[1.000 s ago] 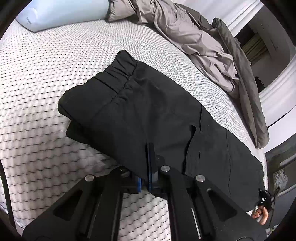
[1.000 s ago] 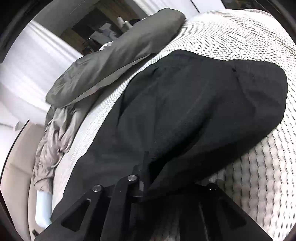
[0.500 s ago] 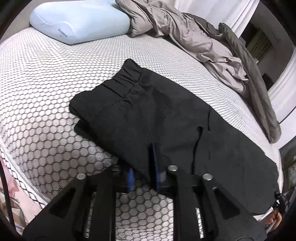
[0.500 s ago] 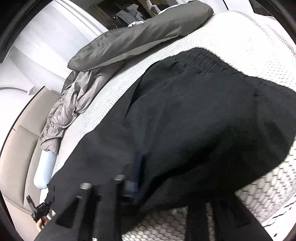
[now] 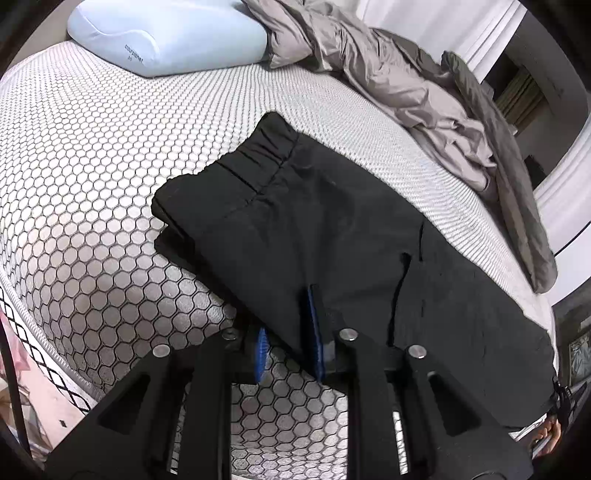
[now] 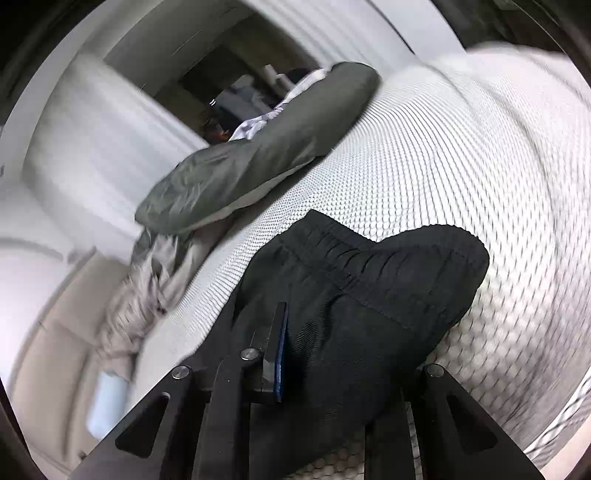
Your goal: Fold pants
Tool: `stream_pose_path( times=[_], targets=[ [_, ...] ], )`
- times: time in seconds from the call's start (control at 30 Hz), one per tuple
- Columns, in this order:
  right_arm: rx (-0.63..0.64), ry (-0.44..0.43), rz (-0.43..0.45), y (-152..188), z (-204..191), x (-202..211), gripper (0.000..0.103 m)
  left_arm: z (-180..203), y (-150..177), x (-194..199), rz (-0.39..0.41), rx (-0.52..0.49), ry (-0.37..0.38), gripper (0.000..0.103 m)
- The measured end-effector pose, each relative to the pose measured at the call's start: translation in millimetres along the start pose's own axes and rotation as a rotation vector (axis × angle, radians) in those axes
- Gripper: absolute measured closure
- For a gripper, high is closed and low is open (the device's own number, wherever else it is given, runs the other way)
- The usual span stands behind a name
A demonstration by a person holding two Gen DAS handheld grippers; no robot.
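Black pants (image 5: pixel 332 229) on mattress (image 5: pixel 92 166). Left gripper (image 5: pixel 286 332) parted, straddling near edge. Right gripper (image 6: pixel 332 350): grip unclear, cloth hides one finger.

A bed (image 5: pixel 92 155) covered in white honeycomb-patterned mesh is seen. On it are laid black pants (image 5: pixel 332 236), a pale blue pillow (image 5: pixel 166 33) at the head, and a crumpled grey duvet (image 5: pixel 424 85) along the far side.
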State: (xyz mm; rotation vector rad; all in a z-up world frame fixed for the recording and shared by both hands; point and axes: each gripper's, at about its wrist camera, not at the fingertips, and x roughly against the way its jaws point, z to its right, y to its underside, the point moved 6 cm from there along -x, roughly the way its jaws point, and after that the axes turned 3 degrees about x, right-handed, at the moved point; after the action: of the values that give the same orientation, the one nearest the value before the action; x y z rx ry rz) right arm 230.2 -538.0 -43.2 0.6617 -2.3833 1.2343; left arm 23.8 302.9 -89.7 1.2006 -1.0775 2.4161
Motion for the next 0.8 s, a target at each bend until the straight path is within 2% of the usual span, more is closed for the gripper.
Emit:
stream_pose_path(
  times=[0.07, 0.1, 0.13, 0.17, 0.2, 0.23, 0.27, 0.33, 0.4, 0.43, 0.5, 0.6, 0.73, 0.8],
  targets=[
    [0.014, 0.128, -0.123, 7.6, 20.6, -16.8, 0.056, 1.7, 1.8, 1.4, 0.005, -0.007, -0.014, 0.083],
    [-0.005, 0.152, -0.167, 16.1, 28.9, -18.8, 0.055, 3.5, 2.9, 5.3, 0.011, -0.022, -0.038, 0.078],
    [-0.006, 0.127, -0.145, 18.5, 27.6, -9.9, 0.054, 5.4, 3.7, 9.6, 0.021, -0.039, -0.058, 0.072],
    [0.011, 0.125, -0.117, 20.8, 23.5, 3.3, 0.045, 7.5, 4.8, 15.9, 0.036, -0.060, -0.078, 0.068],
    [0.027, 0.143, -0.098, 23.7, 21.5, 14.7, 0.034, 9.9, 5.8, 23.6, 0.055, -0.083, -0.096, 0.059],
    [0.042, 0.172, -0.069, 29.3, 18.5, 31.0, 0.031, 13.5, 7.3, 32.8, 0.072, -0.107, -0.110, 0.049],
    [0.055, 0.187, -0.045, 36.3, 13.5, 45.7, 0.031, 17.8, 9.4, 40.7, 0.087, -0.128, -0.115, 0.044],
    [0.089, 0.203, -0.029, 51.5, 6.9, 74.3, 0.029, 32.8, 15.6, 59.6, 0.120, -0.200, -0.116, 0.024],
    [0.159, 0.216, 0.001, 66.1, -16.8, 100.6, 0.011, 49.5, 21.4, 74.4, 0.148, -0.272, -0.098, 0.010],
    [0.192, 0.216, 0.009, 71.1, -28.9, 104.3, 0.006, 61.7, 27.2, 81.3, 0.153, -0.305, -0.067, 0.000],
    [0.289, 0.213, 0.011, 85.5, -62.1, 118.1, 0.001, 85.9, 39.5, 88.2, 0.142, -0.353, 0.030, 0.001],
    [0.422, 0.176, -0.046, 105.8, -111.7, 107.3, 0.000, 117.8, 56.4, 85.0, 0.099, -0.400, 0.120, 0.001],
    [0.574, 0.102, -0.134, 136.5, -181.8, 56.5, 0.000, 174.5, 81.5, 65.7, 0.091, -0.471, 0.163, 0.001],
    [0.656, 0.059, -0.179, 156.5, -208.5, 33.7, 0.000, 210.0, 98.7, 49.8, 0.061, -0.508, 0.213, 0.001]
  ],
)
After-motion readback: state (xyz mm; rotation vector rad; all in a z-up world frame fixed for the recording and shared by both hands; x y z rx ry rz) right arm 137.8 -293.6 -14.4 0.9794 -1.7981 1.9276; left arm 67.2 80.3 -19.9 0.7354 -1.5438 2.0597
